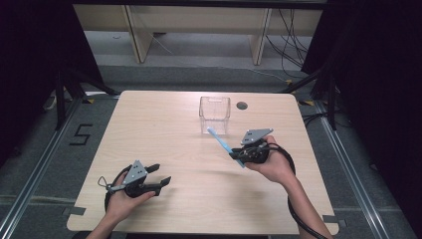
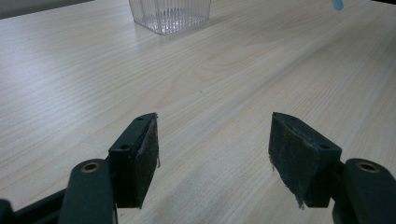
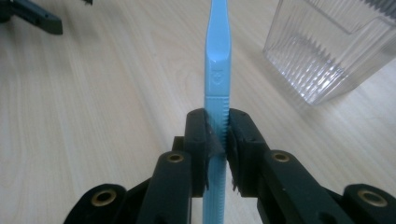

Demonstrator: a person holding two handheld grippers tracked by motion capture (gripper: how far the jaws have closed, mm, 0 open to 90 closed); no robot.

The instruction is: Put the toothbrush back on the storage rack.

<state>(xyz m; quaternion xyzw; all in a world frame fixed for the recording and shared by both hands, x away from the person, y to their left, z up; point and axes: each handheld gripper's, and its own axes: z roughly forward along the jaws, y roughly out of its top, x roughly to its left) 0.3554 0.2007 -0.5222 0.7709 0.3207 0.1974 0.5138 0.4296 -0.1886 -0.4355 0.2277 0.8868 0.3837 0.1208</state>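
- High view: my right gripper (image 1: 238, 154) sits above the right half of the wooden table (image 1: 164, 144), clamped on a light-blue plastic stick (image 1: 219, 139) that points away from my hand, up and to the left, toward the clear plastic box (image 1: 214, 115). The stick's far tip lies just in front of the box's near wall; whether it touches, I cannot tell.
- High view again: my left gripper (image 1: 161, 175) rests low near the table's near-left edge, well apart from the stick and the box, its jaws spread with nothing between them.
- Left gripper view: my two black pads (image 2: 140, 158) stand wide apart over bare wood. The ribbed clear box (image 2: 170, 14) is far ahead, slightly left of my jaws; a blue tip of the stick (image 2: 337, 4) peeks in at the top right corner.
- Right gripper view: my jaws pinch the blue stick (image 3: 218, 70) between both pads, the stick running straight ahead from me. The clear box (image 3: 327, 51) stands ahead to my right, near the stick's far end. My other gripper (image 3: 32, 16) shows far off, up left.
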